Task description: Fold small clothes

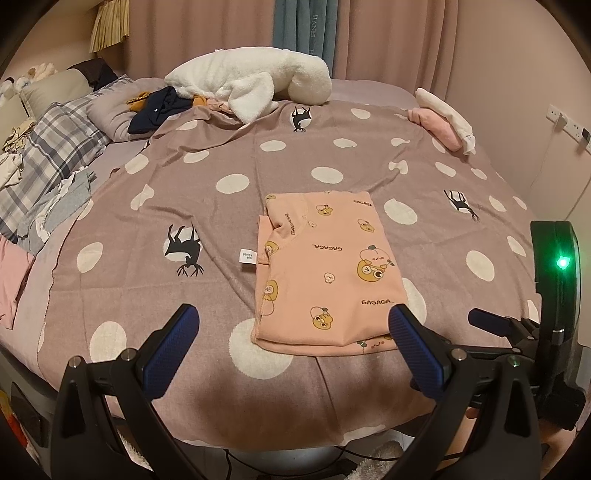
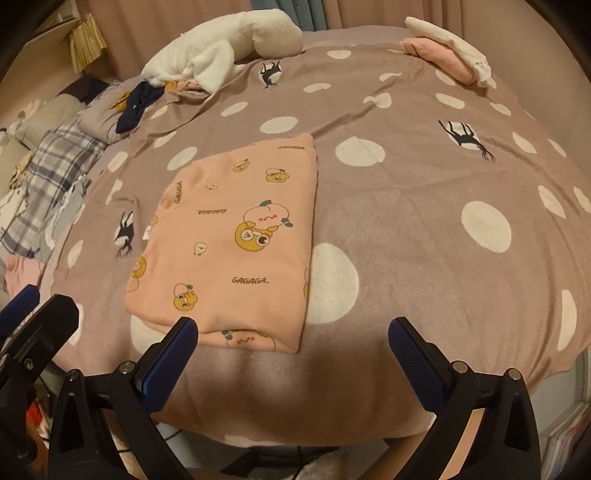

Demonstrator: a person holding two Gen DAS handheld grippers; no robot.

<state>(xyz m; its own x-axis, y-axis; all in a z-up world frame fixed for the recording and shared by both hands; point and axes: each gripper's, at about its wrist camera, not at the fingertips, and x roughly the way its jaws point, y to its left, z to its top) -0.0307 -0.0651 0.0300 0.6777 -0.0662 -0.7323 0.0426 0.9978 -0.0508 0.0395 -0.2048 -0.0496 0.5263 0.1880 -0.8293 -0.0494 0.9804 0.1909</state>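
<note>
A bed [image 1: 207, 221] was covered by a mauve spotted blanket [image 2: 424, 184]. A pink garment [image 1: 325, 258] [image 2: 236, 236] lay folded flat near its front edge. The left claw [image 1: 293, 325] and right claw [image 2: 293, 336] were held released, gripping nothing, just before the garment.

A bed covered by a mauve blanket with white polka dots and black deer silhouettes [image 1: 229, 155] fills the room. Behind it hang pale pink curtains [image 1: 399, 37] and a teal curtain panel [image 1: 299, 26]. A white wall socket strip [image 1: 567, 123] sits on the pink right wall. A grey plaid pillow [image 1: 55, 151] lies at left. Lighting is warm and dim.
</note>
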